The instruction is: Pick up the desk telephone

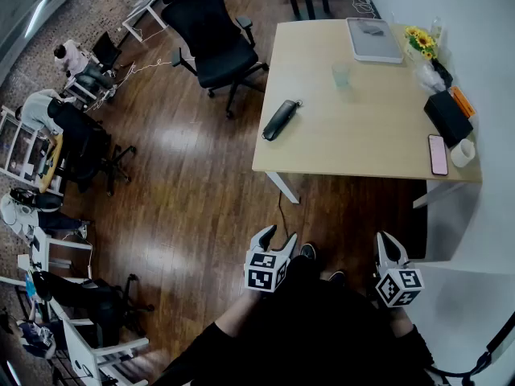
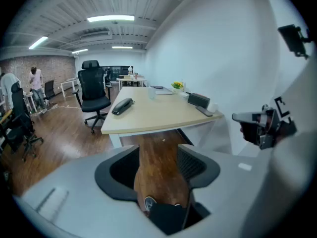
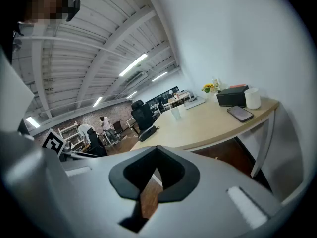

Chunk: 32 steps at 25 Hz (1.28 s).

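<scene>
The desk telephone [image 1: 281, 120] is a black handset lying near the left edge of the light wooden desk [image 1: 362, 135]. It also shows far ahead in the left gripper view as the telephone [image 2: 122, 106], and in the right gripper view as the telephone [image 3: 147, 132]. Both grippers are held low over the floor, well short of the desk. My left gripper [image 1: 276, 236] [image 2: 158, 157] has its jaws apart with only floor between them. My right gripper [image 1: 390, 244] [image 3: 157, 150] has its tips together and holds nothing.
On the desk are a closed laptop [image 1: 374, 39], a clear cup [image 1: 341, 74], flowers [image 1: 422, 42], a black box [image 1: 447, 117], a smartphone [image 1: 438, 153] and a white mug [image 1: 463, 152]. A black office chair [image 1: 211, 39] stands left of the desk. People and more chairs are far left.
</scene>
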Each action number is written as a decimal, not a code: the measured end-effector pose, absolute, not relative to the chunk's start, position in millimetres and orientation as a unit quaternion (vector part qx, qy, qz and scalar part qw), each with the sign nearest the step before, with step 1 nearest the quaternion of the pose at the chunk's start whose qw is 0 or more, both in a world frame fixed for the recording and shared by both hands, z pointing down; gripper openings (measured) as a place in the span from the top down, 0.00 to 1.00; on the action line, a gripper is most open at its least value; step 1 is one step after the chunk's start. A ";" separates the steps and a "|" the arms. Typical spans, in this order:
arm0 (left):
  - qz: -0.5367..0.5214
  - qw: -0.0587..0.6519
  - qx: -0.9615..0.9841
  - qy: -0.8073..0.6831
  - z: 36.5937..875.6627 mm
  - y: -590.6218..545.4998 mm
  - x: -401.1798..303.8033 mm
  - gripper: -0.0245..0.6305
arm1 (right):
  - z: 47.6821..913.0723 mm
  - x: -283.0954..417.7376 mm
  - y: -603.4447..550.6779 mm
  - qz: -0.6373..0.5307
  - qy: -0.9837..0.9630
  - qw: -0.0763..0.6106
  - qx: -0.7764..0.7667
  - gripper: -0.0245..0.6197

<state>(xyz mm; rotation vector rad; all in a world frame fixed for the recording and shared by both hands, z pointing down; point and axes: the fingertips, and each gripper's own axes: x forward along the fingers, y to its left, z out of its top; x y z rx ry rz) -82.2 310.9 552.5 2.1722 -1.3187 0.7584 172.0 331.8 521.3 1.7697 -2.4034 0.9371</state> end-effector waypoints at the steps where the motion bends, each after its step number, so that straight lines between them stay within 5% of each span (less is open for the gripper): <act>1: 0.276 0.238 0.793 -0.489 552.0 297.8 -87.9 0.62 | 522.3 173.5 325.7 0.299 -0.768 0.009 0.566 0.96; 10: 0.253 0.141 0.796 -0.532 542.3 90.9 -119.1 0.56 | 540.0 211.3 226.3 0.292 -0.727 0.039 0.621 0.96; 16: 0.388 0.047 0.814 -0.429 594.0 -54.8 -115.2 0.44 | 519.1 181.7 121.2 0.278 -0.720 0.096 0.629 0.96; 32: 0.396 0.295 0.822 -0.282 679.1 -133.9 -70.0 0.44 | 520.5 144.5 -46.9 0.306 -0.746 0.142 0.573 0.96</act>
